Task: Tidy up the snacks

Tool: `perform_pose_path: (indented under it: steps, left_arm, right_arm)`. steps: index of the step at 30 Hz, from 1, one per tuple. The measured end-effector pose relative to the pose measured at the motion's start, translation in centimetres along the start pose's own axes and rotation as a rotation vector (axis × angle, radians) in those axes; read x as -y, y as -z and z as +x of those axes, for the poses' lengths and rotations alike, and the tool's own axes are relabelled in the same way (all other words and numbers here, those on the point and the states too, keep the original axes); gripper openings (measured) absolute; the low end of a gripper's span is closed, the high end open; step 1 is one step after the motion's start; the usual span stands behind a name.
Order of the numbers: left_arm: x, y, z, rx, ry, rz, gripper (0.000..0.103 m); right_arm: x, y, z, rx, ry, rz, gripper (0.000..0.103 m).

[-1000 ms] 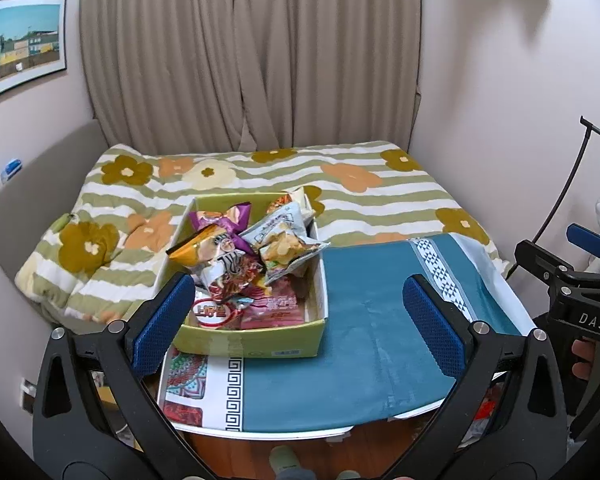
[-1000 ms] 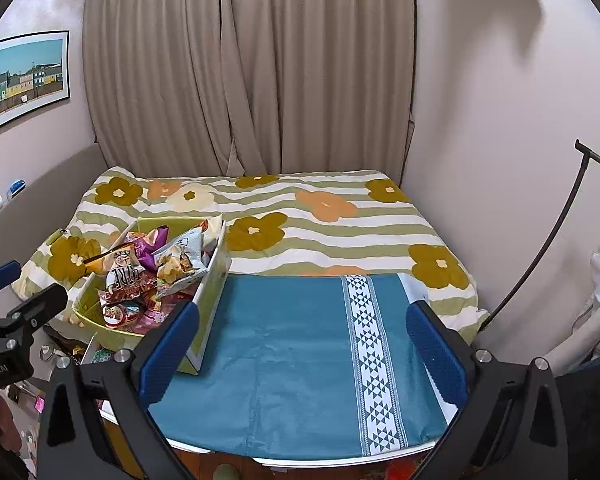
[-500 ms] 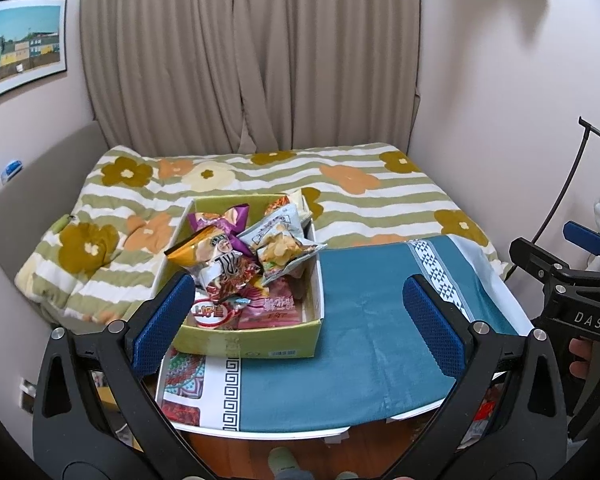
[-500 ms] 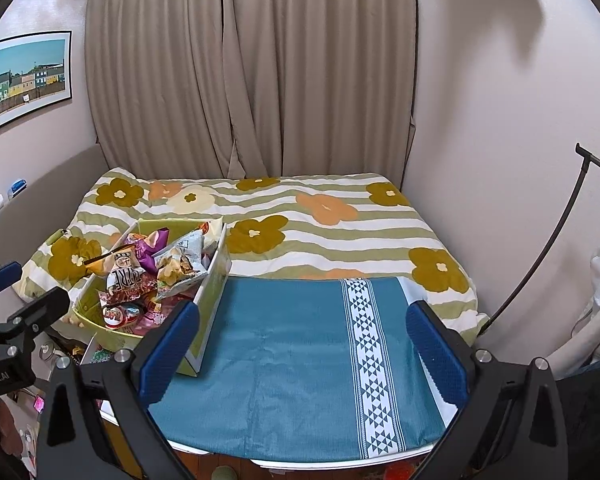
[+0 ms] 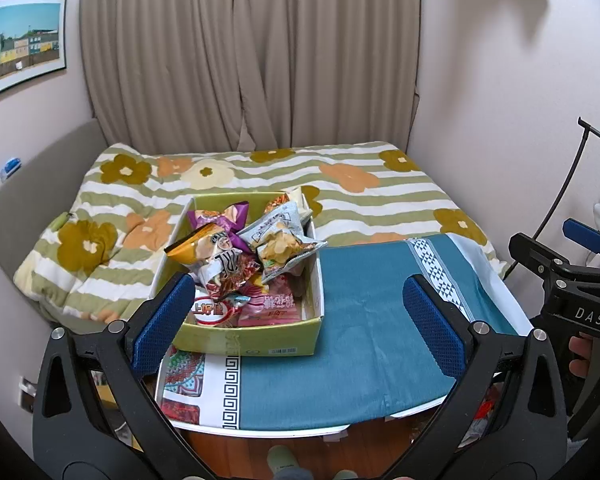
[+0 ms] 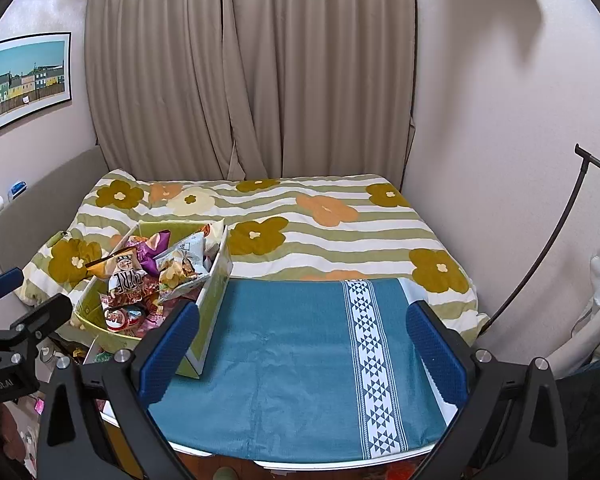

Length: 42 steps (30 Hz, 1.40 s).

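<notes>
A yellow-green cardboard box (image 5: 256, 343) stands on the left of a teal cloth (image 5: 364, 328), piled with several snack packets. A silver chip bag (image 5: 278, 242) lies on top, a purple packet (image 5: 220, 216) behind it and a pink packet (image 5: 274, 306) near the front. My left gripper (image 5: 298, 320) hangs open above the table's near edge, empty, the box just inside its left finger. My right gripper (image 6: 302, 350) is open and empty over the teal cloth (image 6: 300, 356), with the box (image 6: 212, 292) at its left finger.
The table abuts a bed with a striped flower quilt (image 5: 340, 192). Curtains (image 5: 252, 52) and pale walls close the back and right. A black lamp pole (image 6: 548, 248) leans at the right wall. A framed picture (image 6: 26, 80) hangs left. Wood floor lies below the table's edge.
Both grippers have drifted slightly; the scene sits a little lower in the left wrist view. Nothing was grasped or moved.
</notes>
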<state>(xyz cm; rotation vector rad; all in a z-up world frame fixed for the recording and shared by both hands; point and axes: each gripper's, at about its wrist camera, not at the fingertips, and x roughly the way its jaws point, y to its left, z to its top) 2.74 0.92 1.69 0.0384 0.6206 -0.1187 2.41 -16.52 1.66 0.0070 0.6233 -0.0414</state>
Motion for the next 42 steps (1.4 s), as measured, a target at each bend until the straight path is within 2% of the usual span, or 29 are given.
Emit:
perform_pose_path:
  steps: [19, 28, 32, 42]
  left_arm:
    - [-0.4, -0.1, -0.1, 0.011, -0.008, -0.015, 0.103]
    - [0.0, 0.0, -0.3, 0.030, -0.062, -0.010, 0.103]
    - [0.2, 0.2, -0.6, 0.050, -0.064, -0.012, 0.103]
    - [0.3, 0.8, -0.9, 0.042, -0.073, -0.034, 0.103]
  right_arm:
    - [-0.2, -0.3, -0.1, 0.001, 0.000, 0.001, 0.103]
    - [-0.3, -0.4, 0.0, -0.002, -0.001, -0.002, 0.103]
    - [-0.3, -0.4, 0.0, -0.002, -0.001, -0.003, 0.103]
    - [0.2, -0.2, 0.5, -0.011, -0.008, -0.006, 0.103]
